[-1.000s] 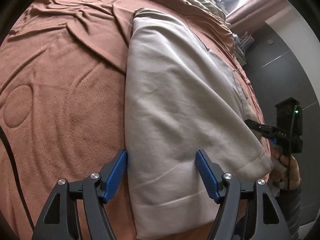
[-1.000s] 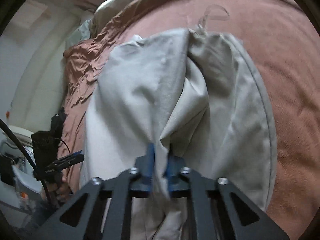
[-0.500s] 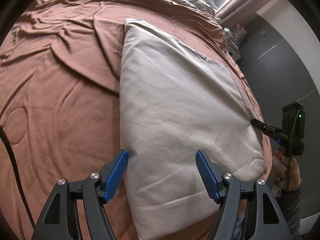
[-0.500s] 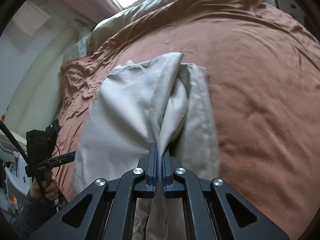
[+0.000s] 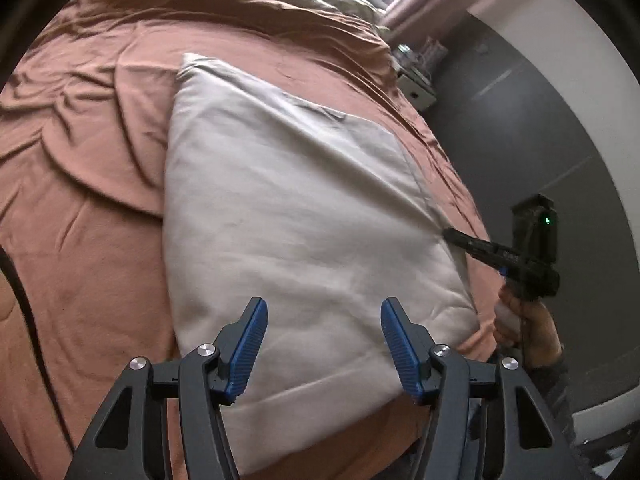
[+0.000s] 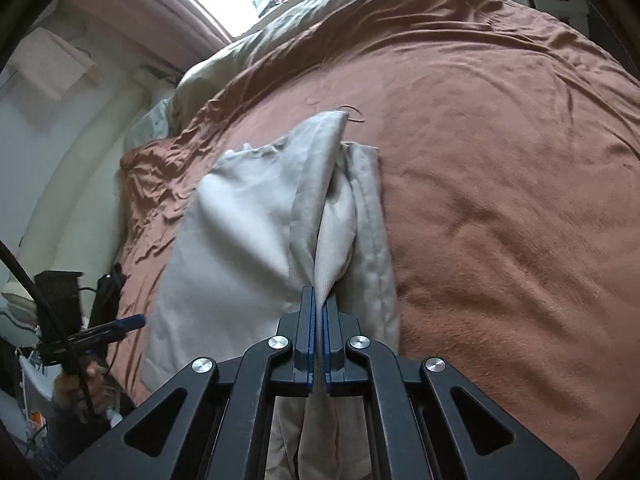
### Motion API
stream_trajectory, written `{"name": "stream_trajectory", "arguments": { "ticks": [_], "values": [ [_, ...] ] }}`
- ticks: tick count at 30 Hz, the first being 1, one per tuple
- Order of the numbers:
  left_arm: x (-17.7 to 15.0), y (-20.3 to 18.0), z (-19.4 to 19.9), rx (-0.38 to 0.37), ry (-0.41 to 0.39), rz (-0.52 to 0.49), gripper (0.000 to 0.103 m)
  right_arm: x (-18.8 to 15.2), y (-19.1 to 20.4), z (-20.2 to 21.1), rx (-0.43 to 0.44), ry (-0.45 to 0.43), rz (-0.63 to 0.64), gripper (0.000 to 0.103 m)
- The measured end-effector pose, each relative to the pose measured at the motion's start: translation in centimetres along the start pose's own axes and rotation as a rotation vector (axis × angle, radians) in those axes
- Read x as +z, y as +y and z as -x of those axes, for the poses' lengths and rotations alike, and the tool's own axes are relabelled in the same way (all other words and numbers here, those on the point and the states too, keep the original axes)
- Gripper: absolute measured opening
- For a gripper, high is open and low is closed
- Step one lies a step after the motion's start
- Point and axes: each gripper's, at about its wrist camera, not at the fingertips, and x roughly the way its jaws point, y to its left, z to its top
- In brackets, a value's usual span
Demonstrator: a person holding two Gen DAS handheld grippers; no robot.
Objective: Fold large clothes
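Garment flattened; edge pinched in right gripper.

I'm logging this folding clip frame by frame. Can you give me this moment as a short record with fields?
garment: pale beige garment, folded flat on the bed
surface: rust-brown blanket
left gripper: jaws open, above the garment's near edge, holding nothing
right gripper: jaws shut on a pinched fold of the garment
beyond: olive-green bedding at the bed's far end
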Motion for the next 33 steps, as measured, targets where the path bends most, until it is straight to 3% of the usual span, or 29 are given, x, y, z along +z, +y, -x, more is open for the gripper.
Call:
{"name": "stream_trajectory", "arguments": {
  "ticks": [3, 7, 12, 20, 25, 26, 27, 29, 33],
  "values": [
    [0.0, -0.2, 0.2, 0.095, -0.019, -0.04, 0.062, -0.7, -0.5, -0.6, -0.011, 0.001, -0.026, 0.0],
    [0.0, 3.0, 0.0, 0.138, -0.023, 0.032, 0.071, -1.1, -0.6, -0.6, 0.0, -0.009, -0.046, 0.0],
    [-0.5, 5.7, -2.0, 0.106, 0.023, 0.129, 0.071, -0.8, -0.5, 0.0, 0.008, -0.019, -0.051, 0.0],
    [-0.3, 2.5, -2.4, 0.108, 0.012, 0.046, 0.069, -1.1, -0.8, 0.7, -0.045, -0.01, -0.033, 0.0],
    [0.1, 4.0, -2.2, 0.135, 0.002, 0.058, 0.069, -0.7, -0.4, 1.2, -0.054, 0.003, -0.013, 0.006],
    [0.1, 4.7, -1.7, 0.136, -0.008, 0.069, 0.069, -0.5, -0.2, 1.4, -0.057, -0.004, -0.004, 0.018],
    [0.4, 5.3, -1.5, 0.136, -0.02, 0.087, 0.069, -0.4, -0.2, 1.6, -0.049, -0.011, -0.002, 0.049],
    [0.9, 6.1, -1.4, 0.127, -0.033, 0.116, 0.069, -0.1, -0.6, 1.7, -0.023, -0.02, -0.007, 0.095],
    [1.9, 7.5, -2.2, 0.124, -0.03, 0.144, 0.07, 0.7, -2.5, 0.1, 0.057, 0.027, -0.089, 0.096]
  ]
}}
